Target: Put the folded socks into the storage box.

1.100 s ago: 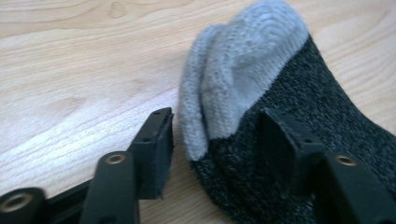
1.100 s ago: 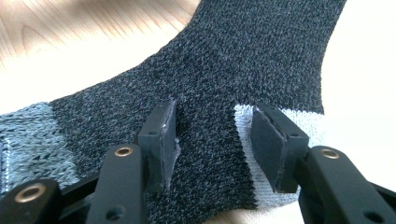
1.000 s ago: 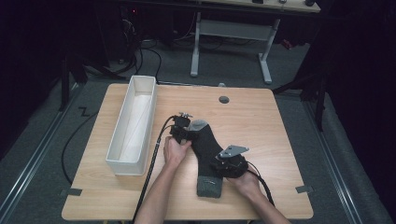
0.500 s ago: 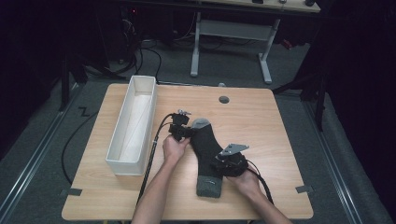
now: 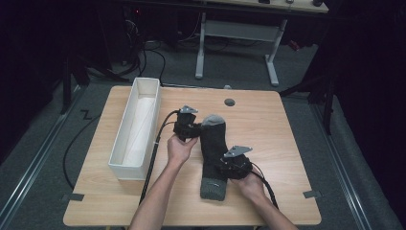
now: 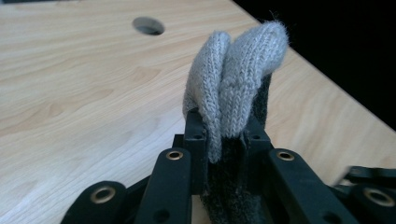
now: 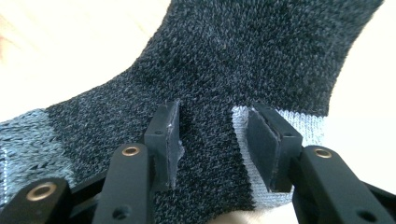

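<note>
A pair of dark grey socks lies lengthwise on the wooden table, light grey toes at the far end and the cuff toward me. My left gripper is shut on both toes, which stand up between its jaws. My right gripper rests at the heel on the socks' right edge. In the right gripper view its jaws stand apart, open, pressed against the dark knit, with a pale heel patch beside the right one.
A long white open box stands along the table's left side. A round cable hole lies in the tabletop beyond the socks. Black cables trail from both grippers toward me. A desk frame stands on the floor behind the table.
My left gripper has shifted slightly forward and to the right with the toes in it, which straightens the socks. The right gripper has stayed at the heel.
</note>
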The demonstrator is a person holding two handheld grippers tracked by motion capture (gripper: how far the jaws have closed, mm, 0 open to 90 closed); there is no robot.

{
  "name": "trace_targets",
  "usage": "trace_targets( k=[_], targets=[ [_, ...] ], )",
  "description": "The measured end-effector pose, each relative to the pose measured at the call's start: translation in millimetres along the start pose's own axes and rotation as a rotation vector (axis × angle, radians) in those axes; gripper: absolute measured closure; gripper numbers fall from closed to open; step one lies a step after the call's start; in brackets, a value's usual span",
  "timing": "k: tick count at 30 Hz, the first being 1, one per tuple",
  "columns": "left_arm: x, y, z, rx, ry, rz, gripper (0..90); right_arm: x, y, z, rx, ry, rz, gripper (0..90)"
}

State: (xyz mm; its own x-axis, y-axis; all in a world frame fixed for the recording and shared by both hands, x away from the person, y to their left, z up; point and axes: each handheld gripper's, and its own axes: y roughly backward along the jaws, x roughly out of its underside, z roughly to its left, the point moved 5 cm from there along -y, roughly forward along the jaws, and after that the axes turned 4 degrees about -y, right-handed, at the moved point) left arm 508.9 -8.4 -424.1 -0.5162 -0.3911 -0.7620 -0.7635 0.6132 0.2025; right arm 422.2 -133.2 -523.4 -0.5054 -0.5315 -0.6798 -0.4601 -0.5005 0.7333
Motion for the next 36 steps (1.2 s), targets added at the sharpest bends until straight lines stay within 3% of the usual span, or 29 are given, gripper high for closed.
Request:
trace_targets(
  k=[4, 8, 14, 16, 18, 20, 22, 25, 30, 36],
  targets=[
    [0.0, 5.6, -11.1, 0.043, -0.008, -0.003, 77.4, -1.9, -3.2, -4.5, -0.007, -0.021, -0.023, 56.5],
    [-0.2, 9.3, -13.4, 0.068, 0.01, -0.005, 77.4, -4.1, -5.6, -12.4, -0.003, -0.045, -0.041, 59.0],
    [-3.7, 11.9, -14.3, 0.068, 0.009, -0.017, 77.3, -11.5, -9.6, -20.5, 0.011, -0.08, -0.042, 60.9],
    [-5.3, 11.9, -12.1, 0.056, 0.012, -0.028, 77.3, -15.2, -6.4, -19.4, 0.017, -0.081, -0.056, 67.2],
    [-6.8, 11.9, -11.8, 0.053, 0.011, -0.039, 77.3, -19.2, 2.1, -15.7, -0.007, -0.089, -0.104, 72.4],
    [-6.2, 11.4, -12.1, 0.059, 0.006, -0.041, 77.3, -23.9, 11.1, -6.9, -0.031, -0.072, -0.15, 76.5],
    [-5.1, 10.8, -12.1, 0.065, 0.011, -0.038, 77.3, -26.5, 12.7, -0.9, -0.039, -0.053, -0.161, 77.9],
    [-4.4, 12.4, -14.6, 0.094, 0.019, -0.03, 77.2, -30.0, 2.7, 4.5, -0.056, -0.051, -0.127, 79.4],
    [1.3, 16.8, -20.3, 0.116, -0.01, -0.003, 77.2, -27.8, -20.8, 4.4, -0.027, -0.057, -0.056, 80.8],
    [7.4, 25.1, -24.5, 0.13, -0.027, -0.003, 77.0, -31.6, -28.9, -0.9, 0.0, -0.071, -0.07, 80.1]
  ],
)
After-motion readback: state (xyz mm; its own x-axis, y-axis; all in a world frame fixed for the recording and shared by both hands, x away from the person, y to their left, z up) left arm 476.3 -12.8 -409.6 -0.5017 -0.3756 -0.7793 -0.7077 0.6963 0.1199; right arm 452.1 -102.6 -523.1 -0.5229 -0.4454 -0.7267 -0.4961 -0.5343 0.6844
